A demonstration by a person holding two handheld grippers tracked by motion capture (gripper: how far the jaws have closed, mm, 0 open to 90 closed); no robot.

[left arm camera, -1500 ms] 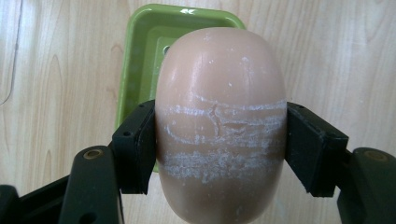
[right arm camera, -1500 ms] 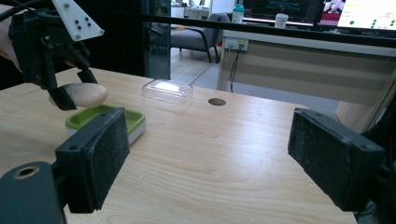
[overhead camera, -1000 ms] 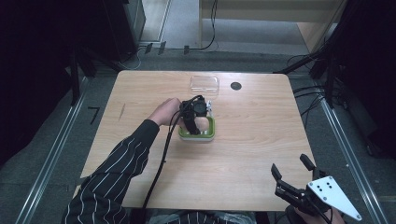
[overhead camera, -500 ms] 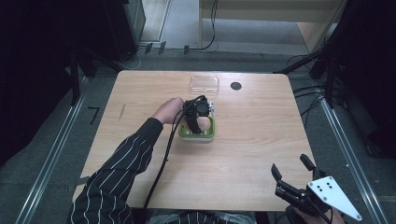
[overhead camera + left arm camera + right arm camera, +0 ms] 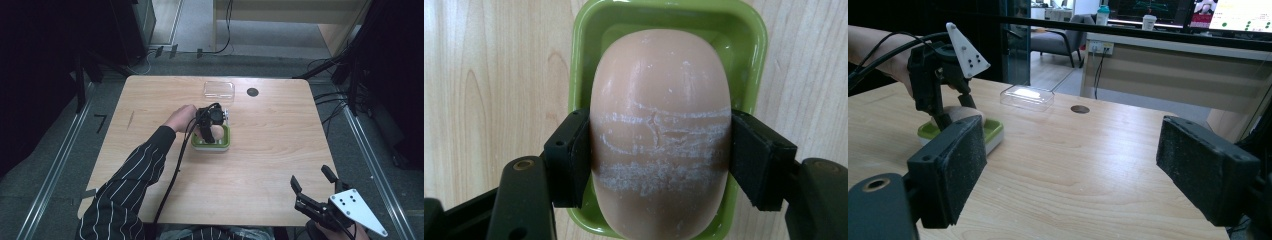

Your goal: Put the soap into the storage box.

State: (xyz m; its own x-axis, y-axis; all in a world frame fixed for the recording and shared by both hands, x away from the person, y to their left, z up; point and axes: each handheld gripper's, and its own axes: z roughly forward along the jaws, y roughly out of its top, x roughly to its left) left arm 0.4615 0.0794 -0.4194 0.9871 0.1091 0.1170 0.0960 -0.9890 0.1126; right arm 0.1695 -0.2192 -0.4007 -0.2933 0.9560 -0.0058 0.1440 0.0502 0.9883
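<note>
Here the left gripper (image 5: 659, 160) clamps the soap (image 5: 660, 130) crosswise, right gripper (image 5: 1073, 170) agape.

The left arm, in a striped sleeve (image 5: 130, 185), reaches forward, its hand (image 5: 181, 118) just behind the left claw (image 5: 659, 150), which points straight down with both jaws pressed against the sides of a rounded object. The right claw (image 5: 314, 192) is held low and well apart from it, jaws spread wide, gripping nothing.
</note>
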